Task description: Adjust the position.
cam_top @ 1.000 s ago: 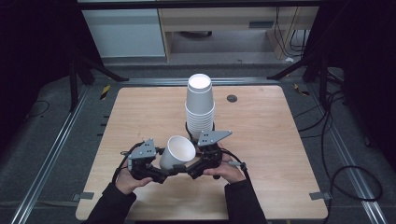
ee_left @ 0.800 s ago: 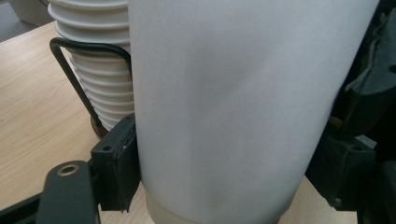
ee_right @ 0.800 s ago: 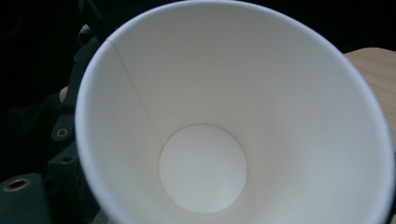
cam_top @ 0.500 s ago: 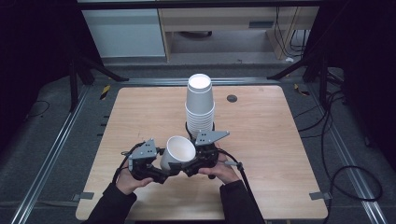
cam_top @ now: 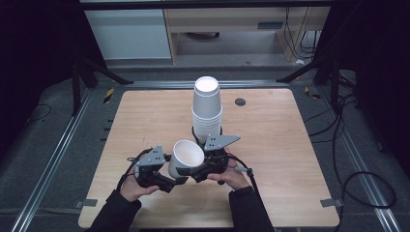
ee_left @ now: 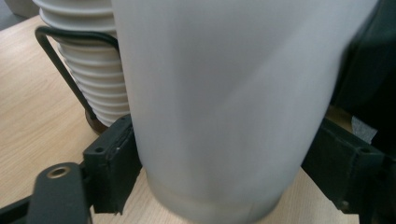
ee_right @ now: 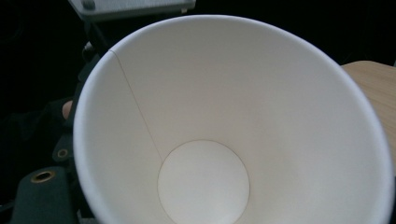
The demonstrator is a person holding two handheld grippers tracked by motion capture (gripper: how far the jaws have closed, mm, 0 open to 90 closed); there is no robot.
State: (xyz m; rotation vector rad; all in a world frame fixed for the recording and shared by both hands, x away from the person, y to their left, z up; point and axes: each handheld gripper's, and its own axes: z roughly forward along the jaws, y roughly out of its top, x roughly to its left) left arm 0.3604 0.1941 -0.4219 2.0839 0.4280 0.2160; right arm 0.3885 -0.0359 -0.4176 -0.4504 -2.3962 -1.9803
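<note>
The paper cup [cam_top: 186,157] has barely moved, tilted at the near edge; left gripper [cam_top: 167,181] pinches its wall, right gripper's [cam_top: 193,175] grip I cannot tell

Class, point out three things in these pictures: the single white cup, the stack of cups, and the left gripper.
single white cup [cam_top: 187,153], high view, on its inner wall.
stack of cups [cam_top: 207,110], high view, on the top cup's side.
left gripper [cam_top: 170,182], high view, between its jaw tips.

One loose paper cup [cam_top: 186,157]; one cup stack [cam_top: 207,108]; two tongs.
</note>
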